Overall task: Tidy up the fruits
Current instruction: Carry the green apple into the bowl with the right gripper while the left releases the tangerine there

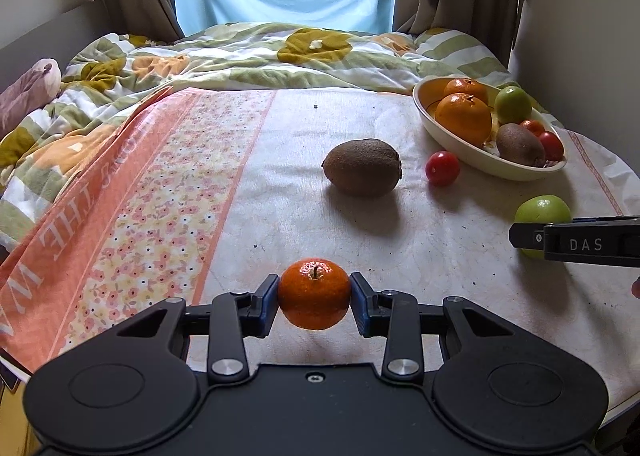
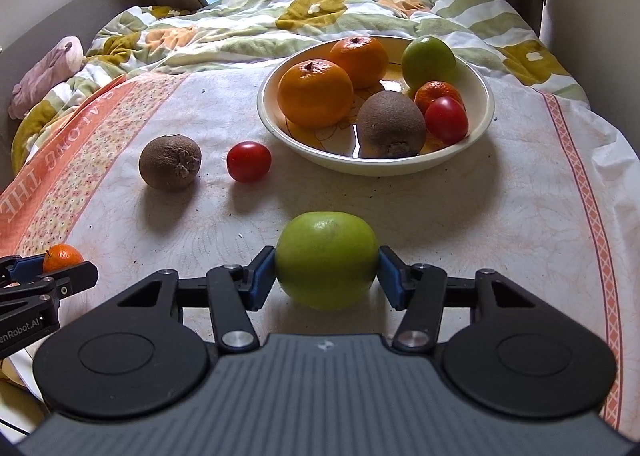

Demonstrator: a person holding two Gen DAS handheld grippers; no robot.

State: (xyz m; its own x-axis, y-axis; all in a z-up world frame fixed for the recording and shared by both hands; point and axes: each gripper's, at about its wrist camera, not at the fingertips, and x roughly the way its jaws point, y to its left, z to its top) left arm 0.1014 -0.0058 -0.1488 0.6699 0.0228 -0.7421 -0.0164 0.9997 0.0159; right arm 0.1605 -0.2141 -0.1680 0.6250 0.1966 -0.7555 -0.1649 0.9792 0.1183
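Mandarin (image 1: 314, 293) sat clamped between the left tool's (image 1: 314, 298) blue pads; the green apple (image 2: 327, 260) sat pinched between the right tool's (image 2: 327, 274) pads.

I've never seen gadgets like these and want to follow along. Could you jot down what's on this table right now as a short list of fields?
left gripper: shut on a small mandarin
right gripper: pads against a green apple
bowl: cream, holds two oranges, a green apple, a kiwi, a tomato, a small mandarin
loose on the cloth: kiwi, tomato
surface: white cloth with orange border
behind: flowered quilt
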